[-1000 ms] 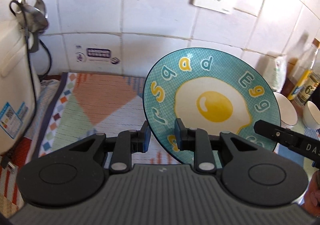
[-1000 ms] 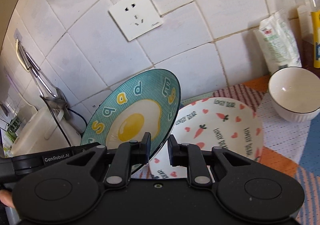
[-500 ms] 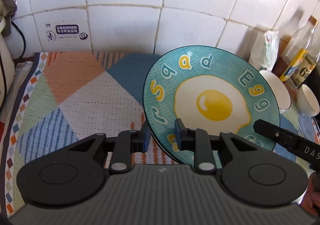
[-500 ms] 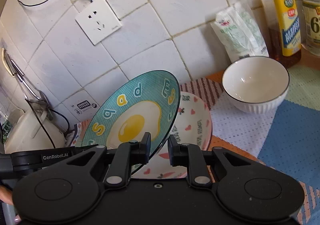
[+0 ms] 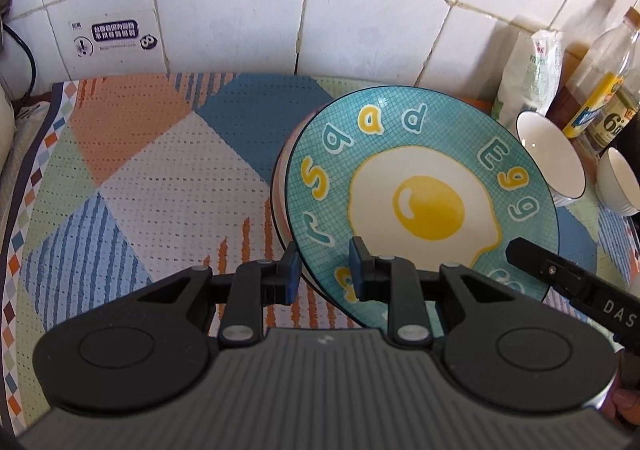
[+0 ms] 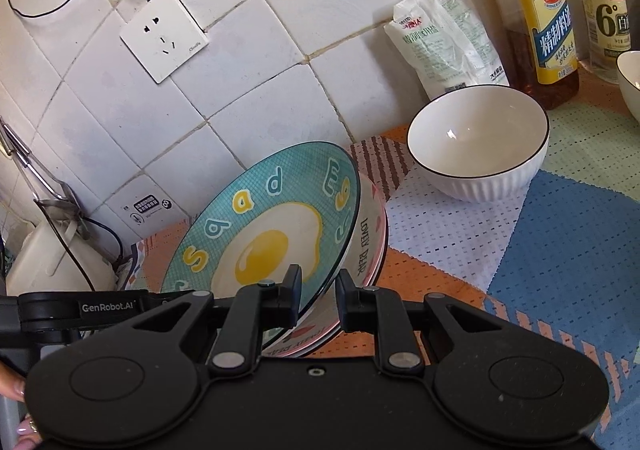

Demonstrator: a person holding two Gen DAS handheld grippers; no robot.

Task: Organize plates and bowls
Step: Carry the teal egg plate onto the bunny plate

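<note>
A teal plate with a fried-egg picture (image 5: pixel 420 206) is held tilted by both grippers. My left gripper (image 5: pixel 323 271) is shut on its near rim. My right gripper (image 6: pixel 318 292) is shut on the opposite rim (image 6: pixel 320 282). The teal plate (image 6: pixel 264 234) sits low over a white plate with hearts and carrots (image 6: pixel 366 234), whose edge also shows in the left wrist view (image 5: pixel 280 186). I cannot tell if the two plates touch. A white ribbed bowl (image 6: pixel 478 142) stands to the right; it also shows in the left wrist view (image 5: pixel 550 156).
A patterned mat (image 5: pixel 140 170) covers the counter. A second white bowl (image 5: pixel 618 186), an oil bottle (image 6: pixel 540 18), a vinegar bottle (image 6: pixel 604 6) and a white bag (image 6: pixel 444 38) stand at the tiled back wall. A wall socket (image 6: pixel 164 36) and a white appliance (image 6: pixel 52 254) are on the left.
Both grippers have lowered the teal plate down and forward over the heart-patterned plate. The cameras now look lower onto the mat and counter.
</note>
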